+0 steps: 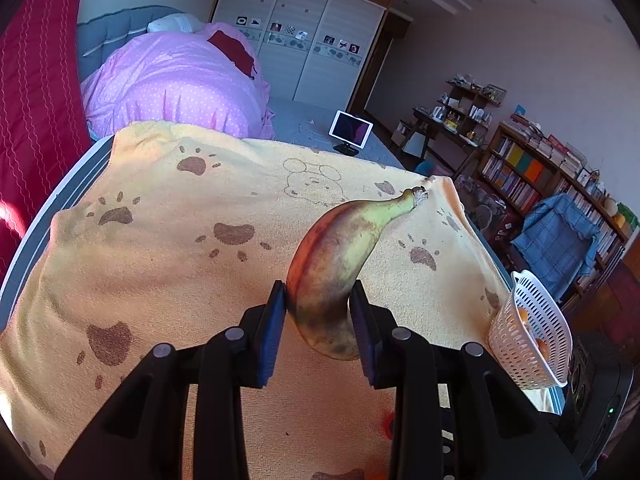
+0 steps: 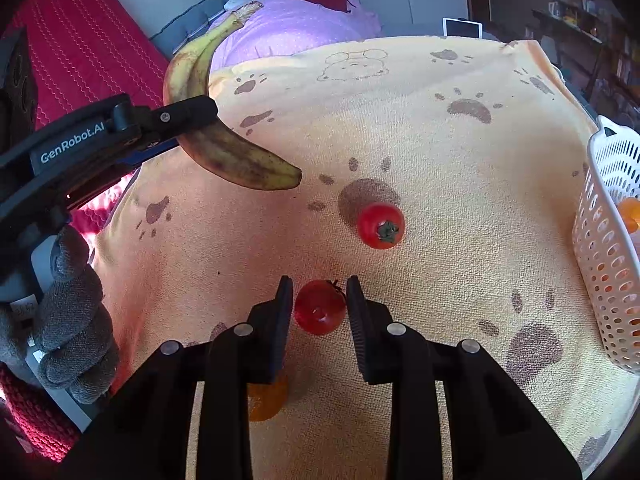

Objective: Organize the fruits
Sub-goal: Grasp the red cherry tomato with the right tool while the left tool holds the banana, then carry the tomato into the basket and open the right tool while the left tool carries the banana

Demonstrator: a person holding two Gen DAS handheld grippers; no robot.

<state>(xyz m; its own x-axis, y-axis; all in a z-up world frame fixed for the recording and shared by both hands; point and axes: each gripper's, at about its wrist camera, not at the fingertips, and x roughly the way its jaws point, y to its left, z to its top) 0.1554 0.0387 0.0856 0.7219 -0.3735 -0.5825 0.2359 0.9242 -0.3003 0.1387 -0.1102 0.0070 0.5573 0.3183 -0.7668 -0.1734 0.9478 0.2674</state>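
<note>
A bruised yellow-brown banana (image 1: 336, 264) hangs above the yellow paw-print towel (image 1: 168, 280), stem pointing away, with my left gripper (image 1: 320, 292) shut on its lower half. From the right wrist view the same banana (image 2: 240, 160) sits in the left gripper (image 2: 196, 120), held by a grey-gloved hand (image 2: 68, 312). My right gripper (image 2: 319, 284) is low over the towel, its pads pressed on both sides of a small red tomato (image 2: 320, 308). A second tomato (image 2: 380, 226) lies loose just beyond it. An orange fruit (image 2: 266, 400) peeks out under the right gripper's left finger.
A white perforated basket (image 2: 608, 248) holding orange fruit (image 2: 630, 210) stands at the towel's right edge, also seen as the basket (image 1: 528, 340) from the left wrist. Beyond the table are a bed with a pink duvet (image 1: 180, 80), a tablet (image 1: 351, 128) and bookshelves (image 1: 552, 184).
</note>
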